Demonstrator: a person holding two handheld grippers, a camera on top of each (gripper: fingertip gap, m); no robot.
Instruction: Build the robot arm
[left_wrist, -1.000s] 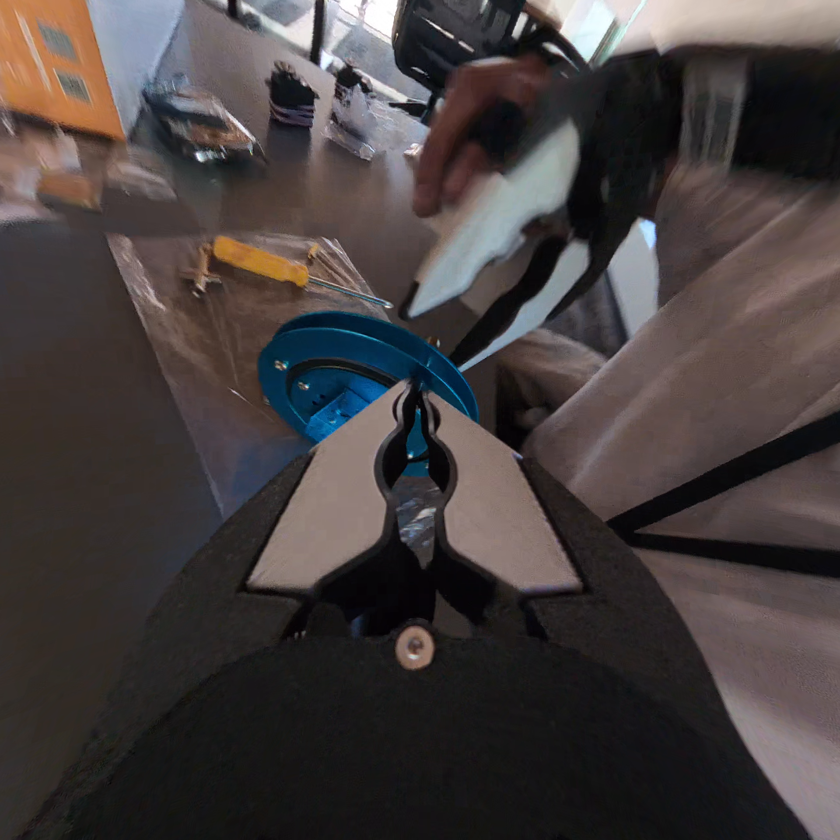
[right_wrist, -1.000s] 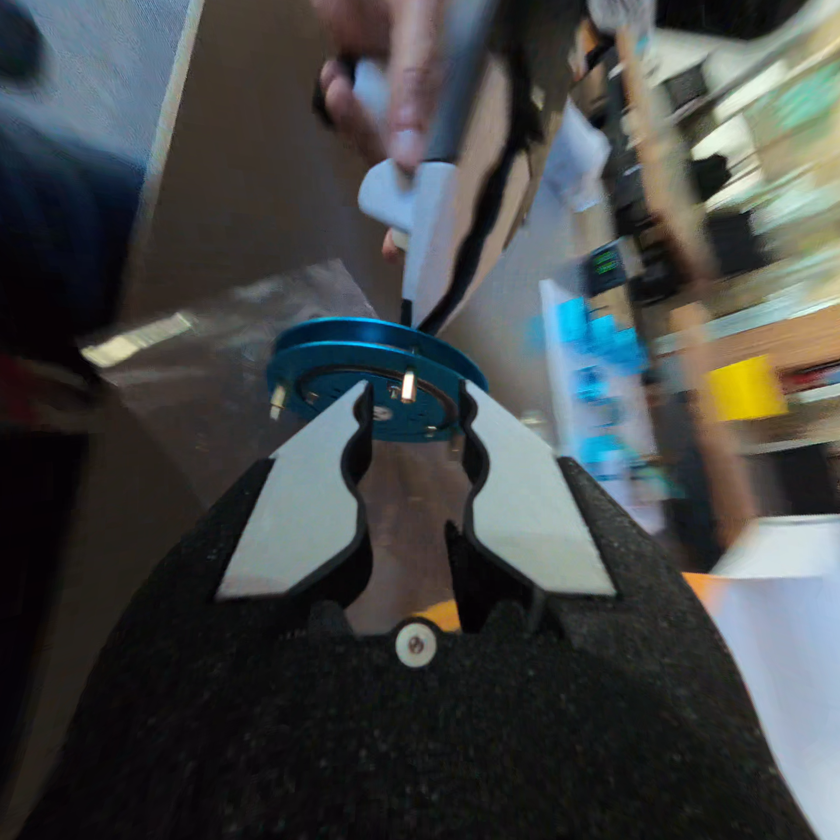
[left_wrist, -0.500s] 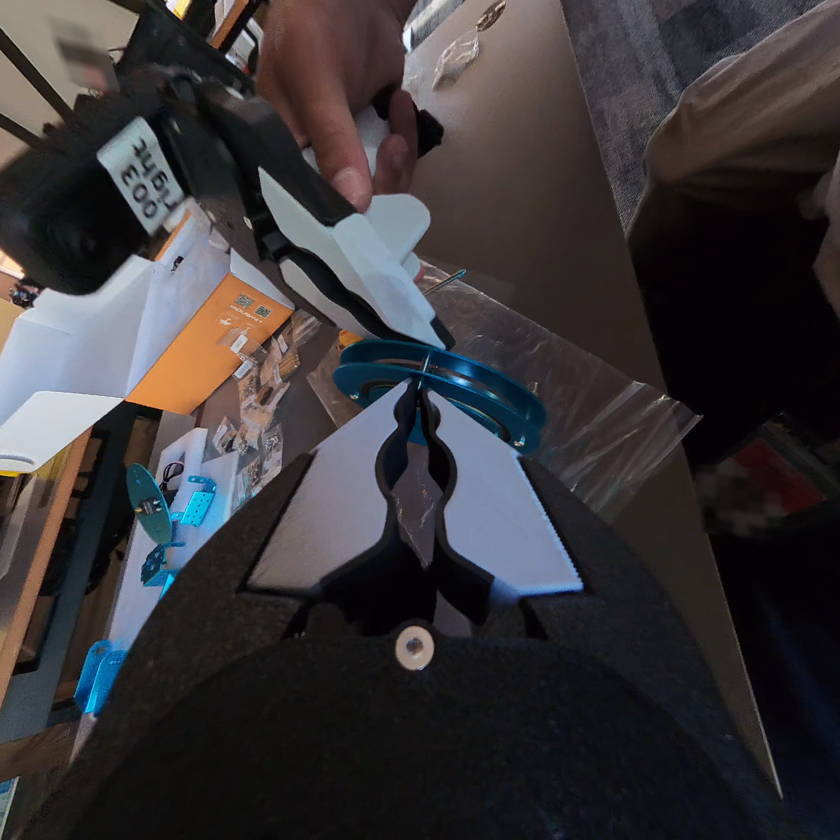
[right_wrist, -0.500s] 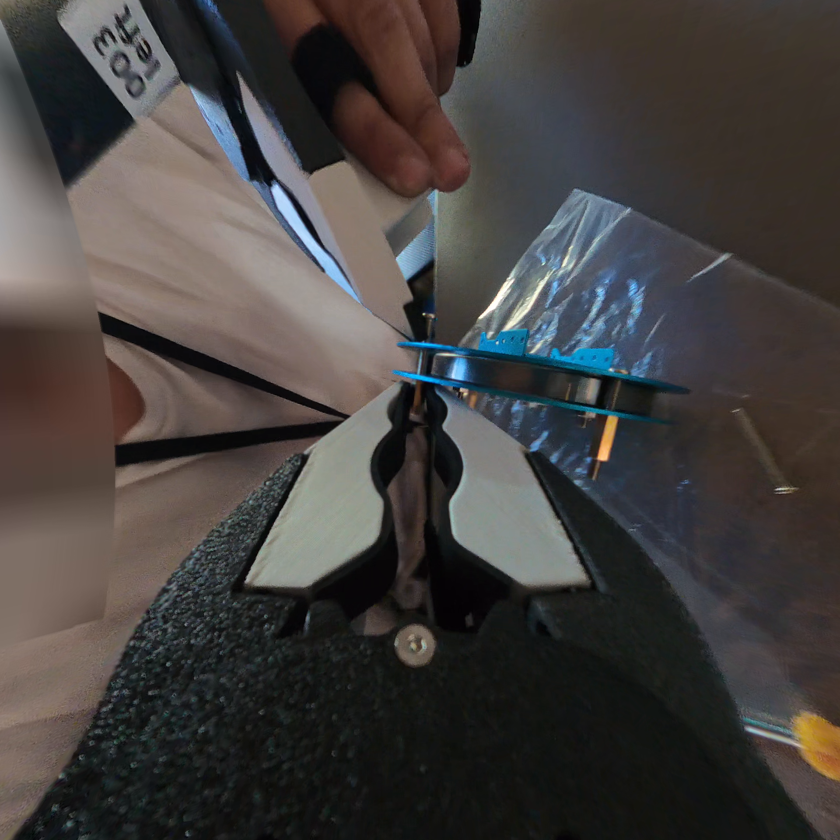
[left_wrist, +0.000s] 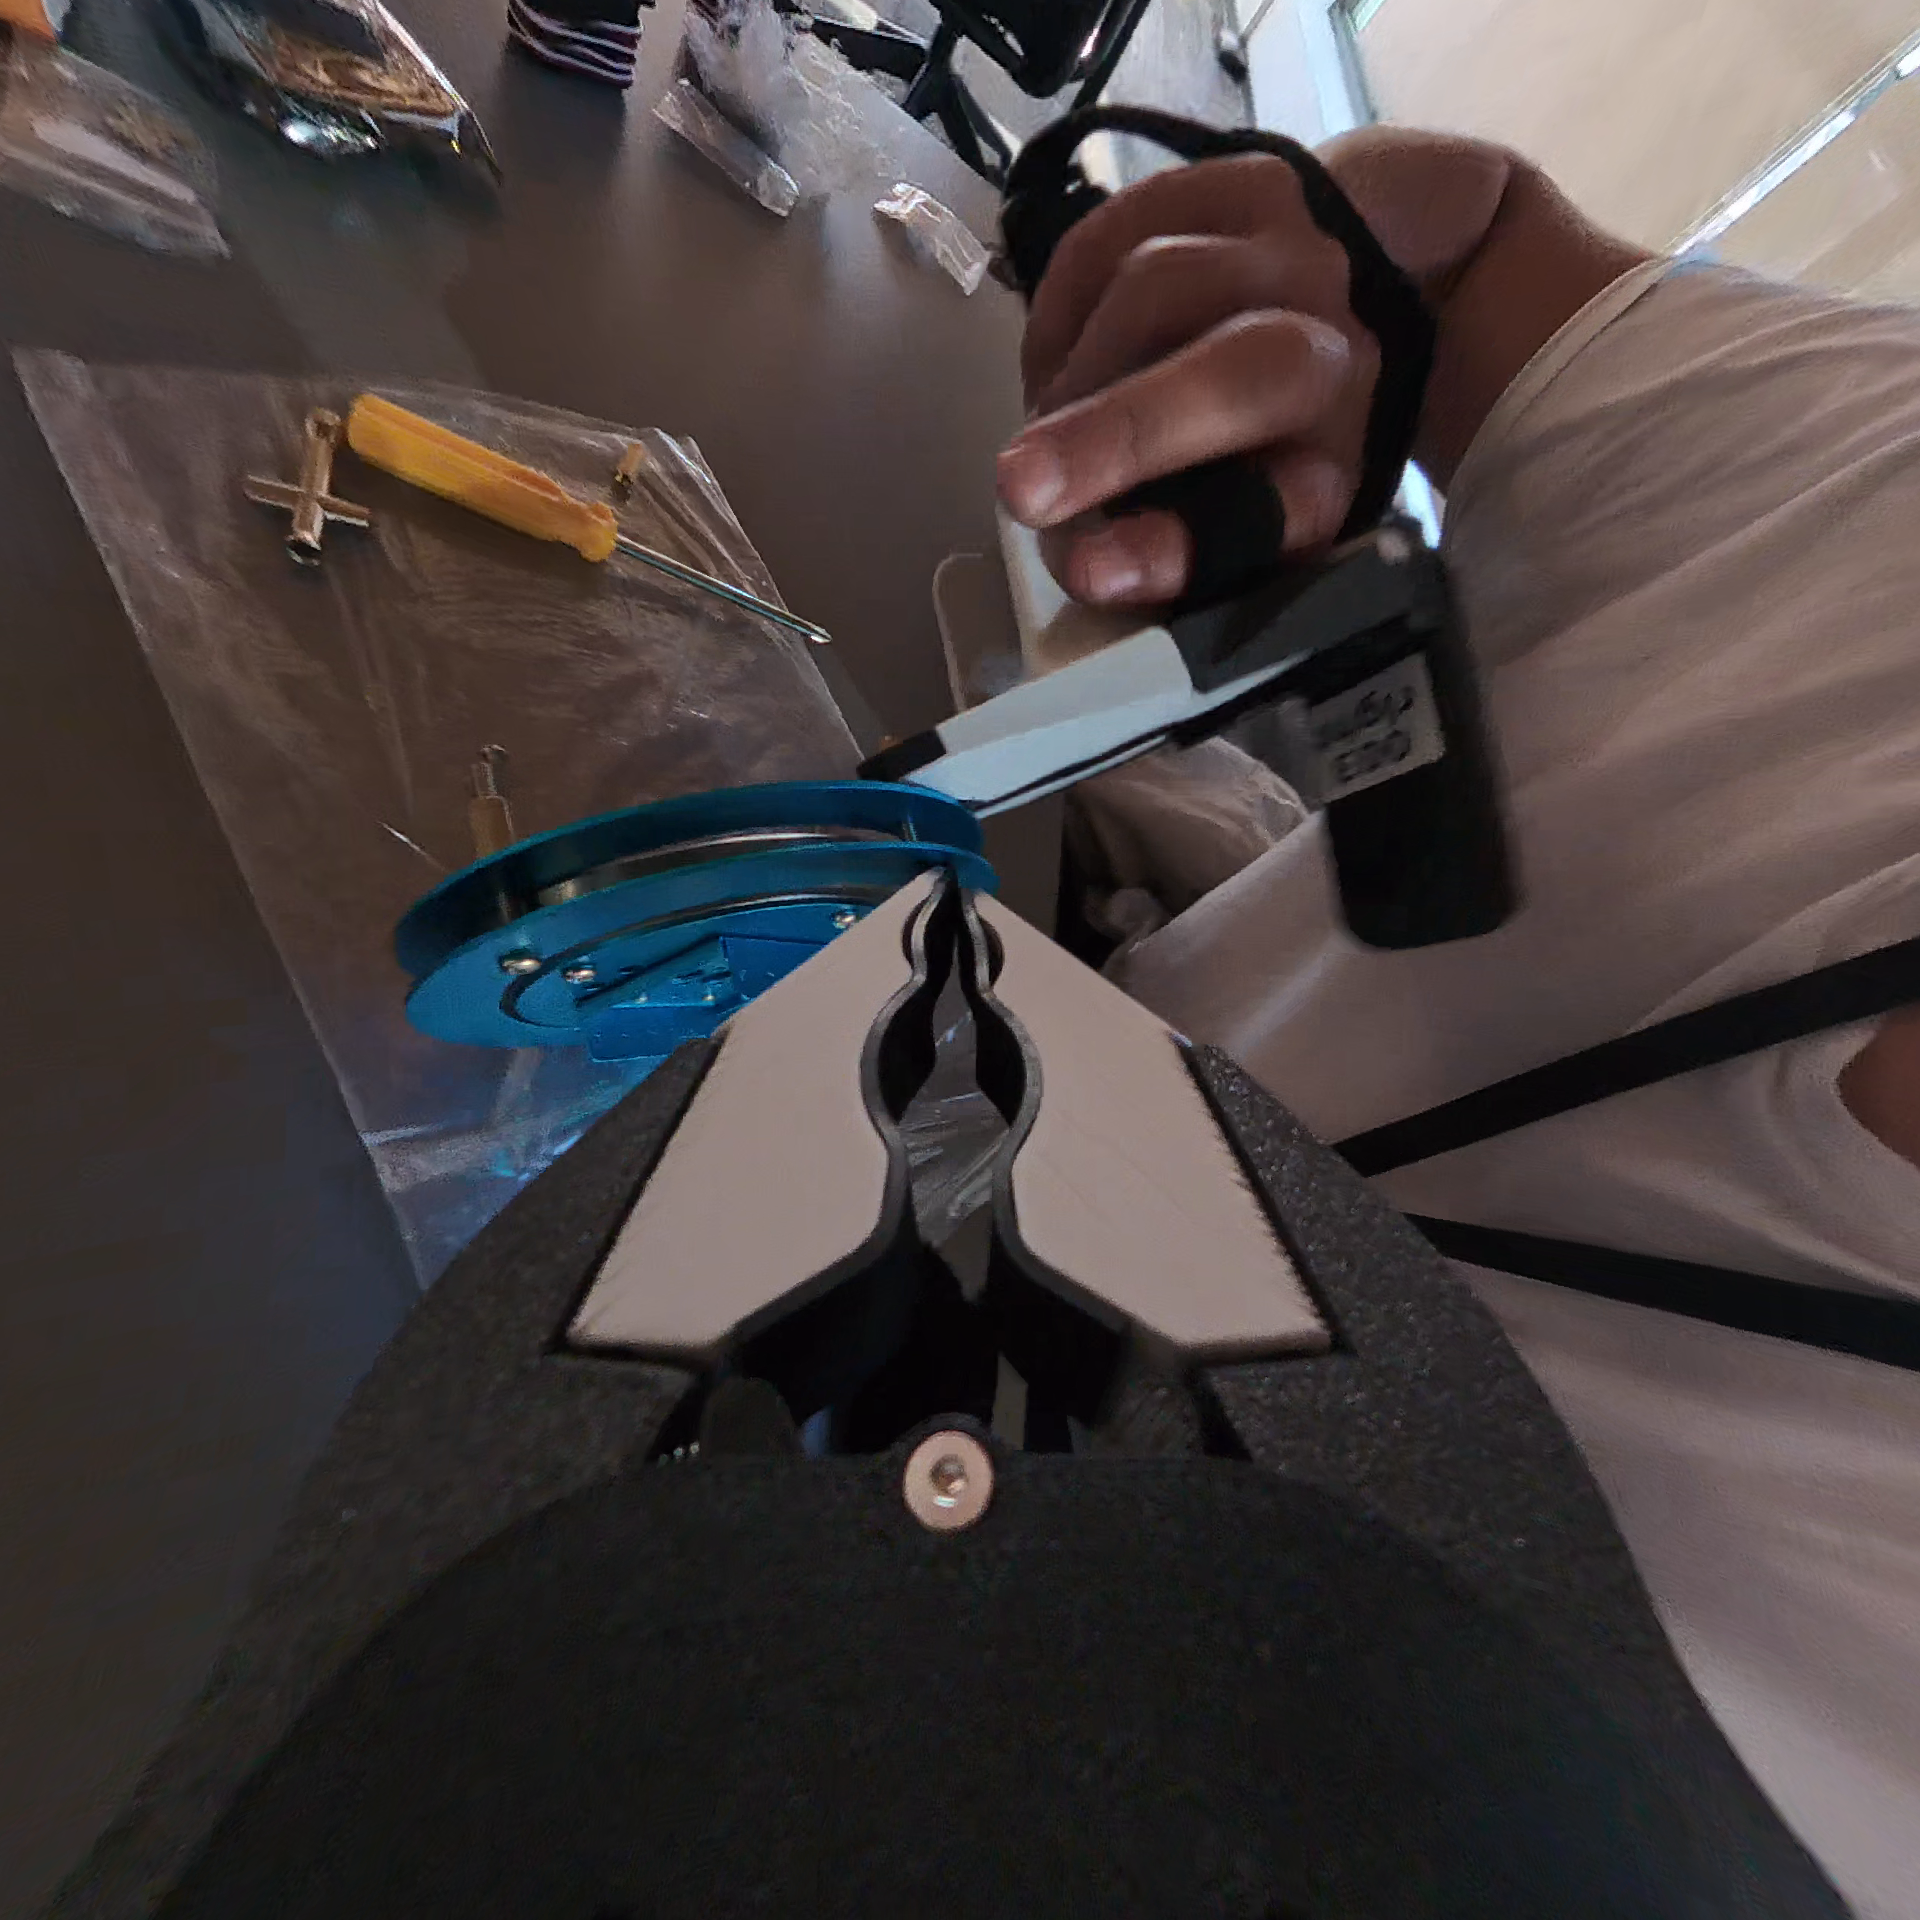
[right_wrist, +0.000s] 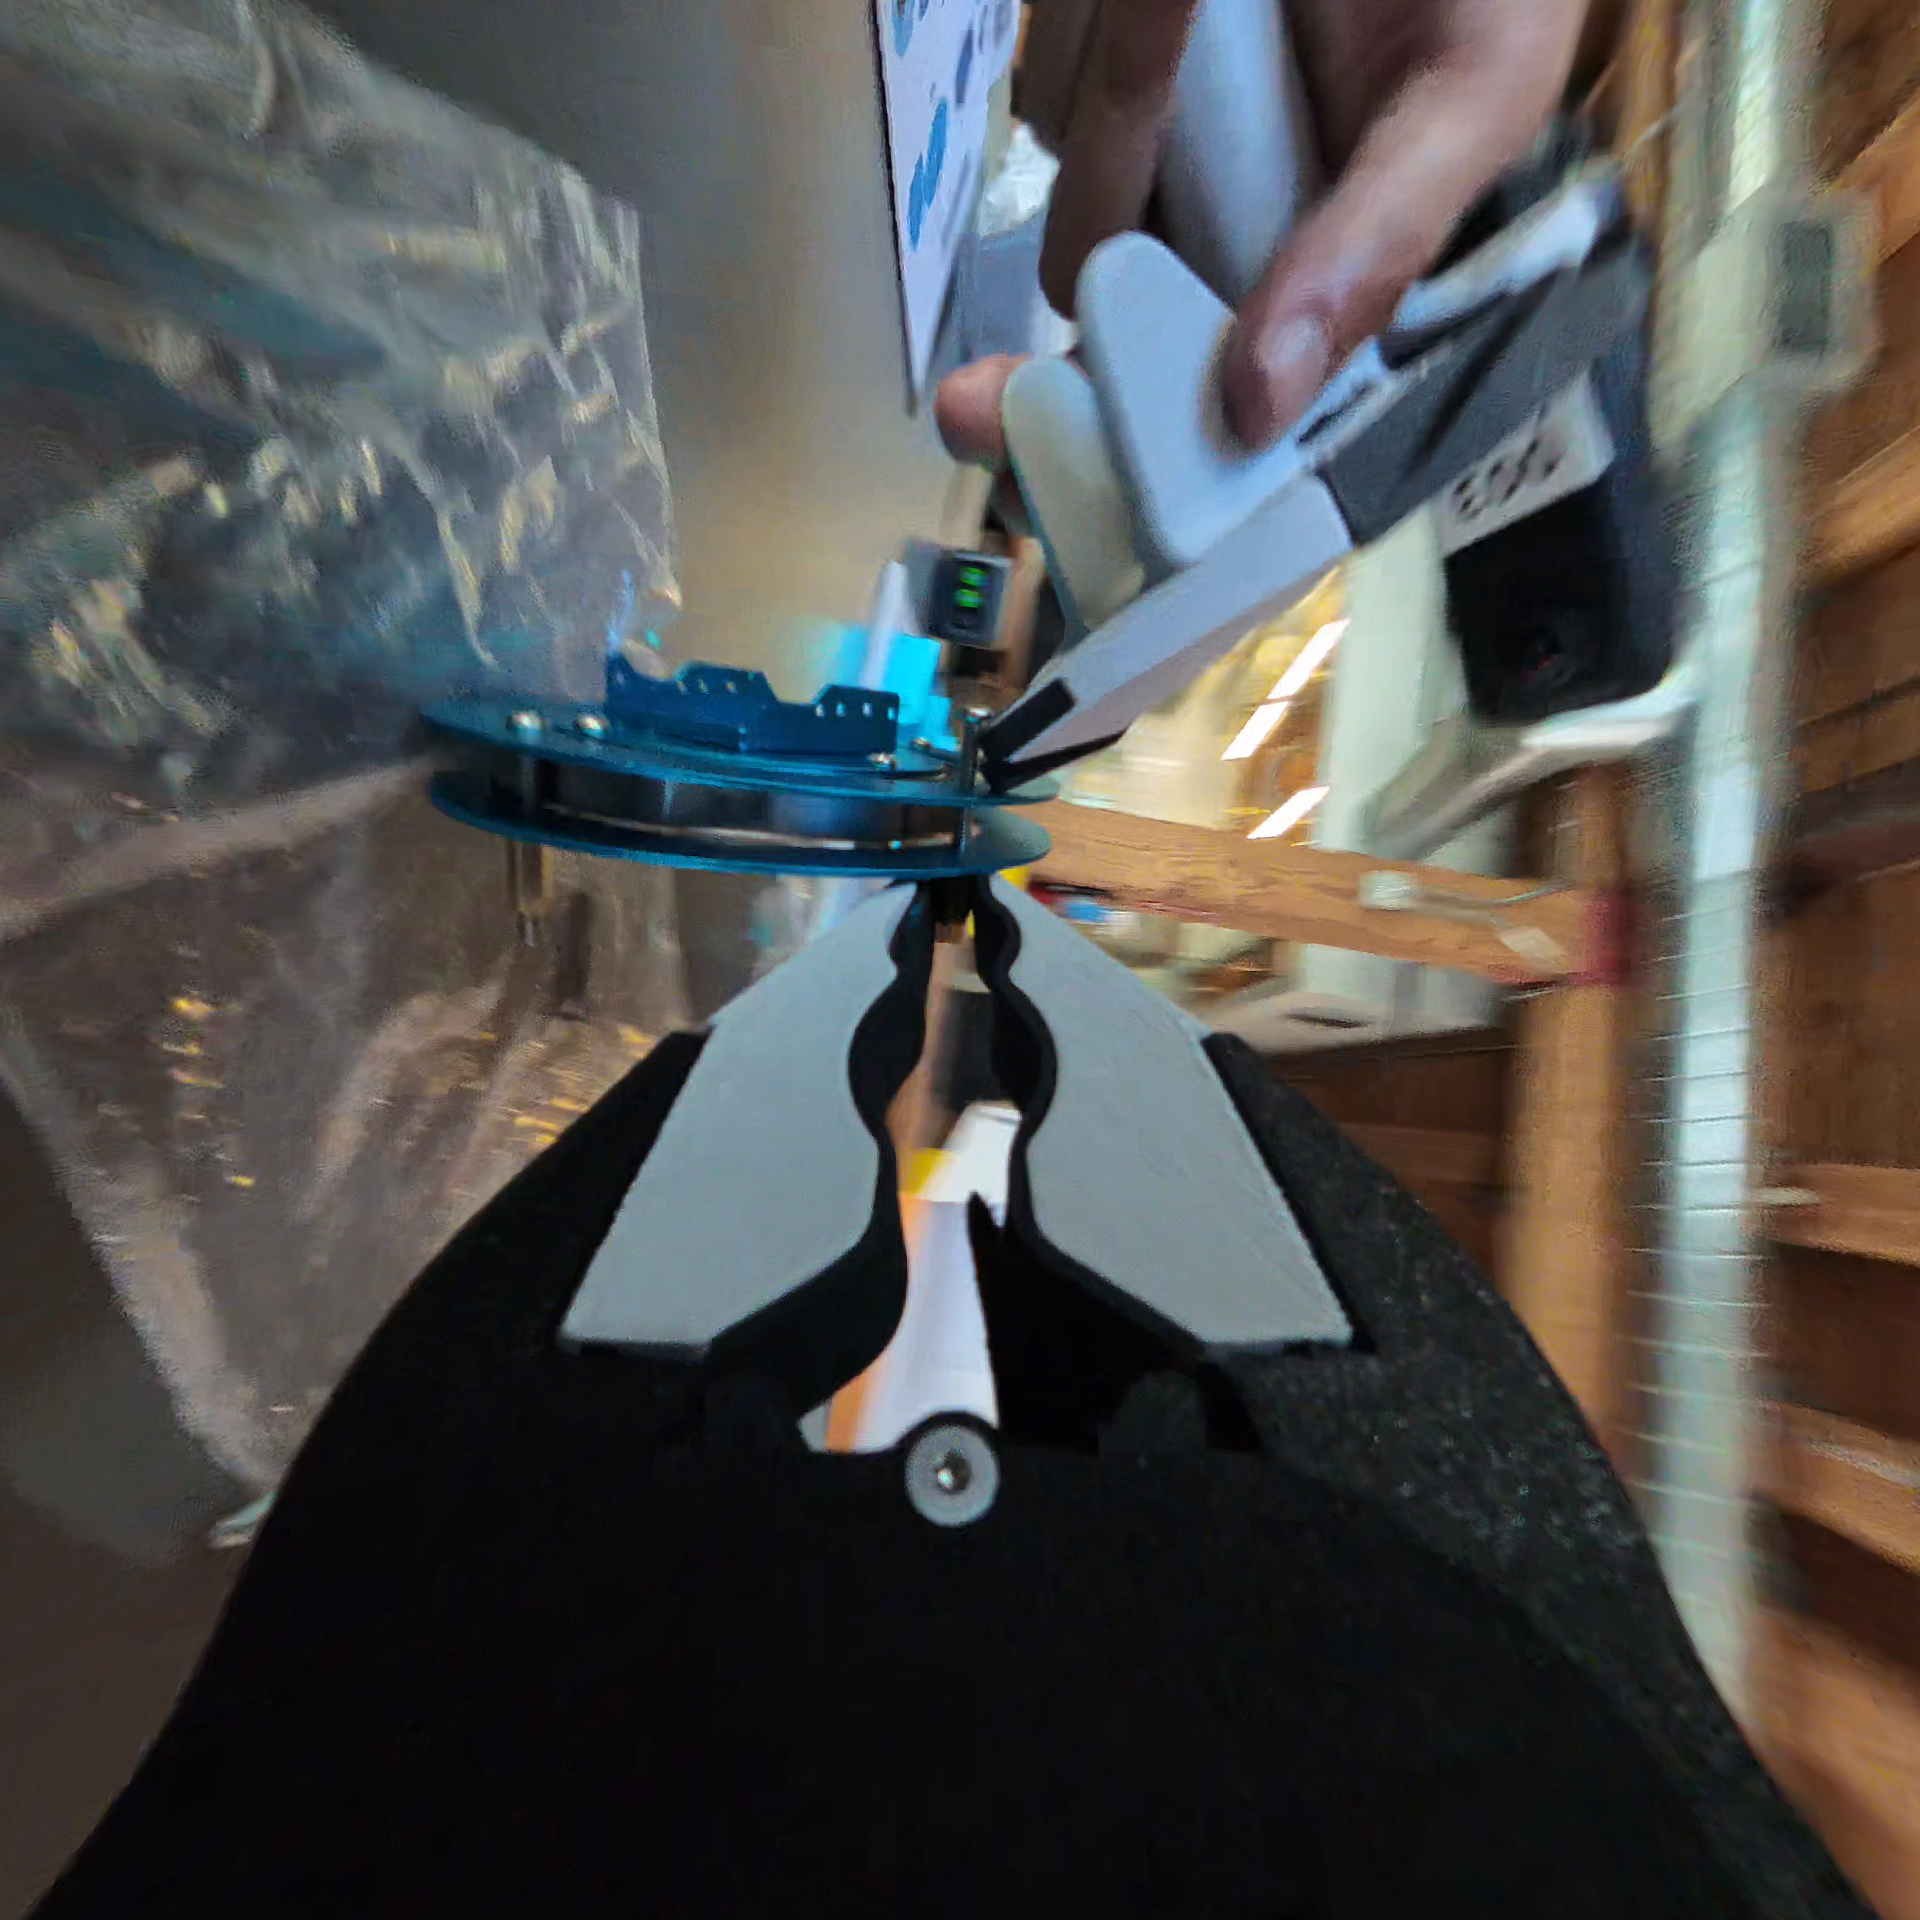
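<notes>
Right at the bench edge, just above a crinkly clear plastic sheet (left_wrist: 436, 665), both tongs are meeting on one blue metal assembly of two round plates stacked with a grey ring between them (left_wrist: 665, 883). It's sitting flat-ish and tilted a little, off the bench, with two little blue brackets (right_wrist: 748, 712) standing on one face.

Left tongs (left_wrist: 948, 883) are pinched nearly shut, tips clamping the rim of the nearer plate, so the discs lie straight ahead of and slightly left of its tips. Right tongs (right_wrist: 943, 902) are also squeezed almost closed on something small and dark at the rim, maybe a screw or post; too blurry to say for sure. In the right wrist view the left tongs are coming in from the opposite face at the same rim spot, so both are equally near and gripping the same edge from opposite sides.

Count: two tongs, one disc assembly, one yellow-handled screwdriver (left_wrist: 488, 483), one small cross-shaped metal wrench (left_wrist: 307, 504) beside it, plus a few small clear bags (left_wrist: 727, 135) further back.
</notes>
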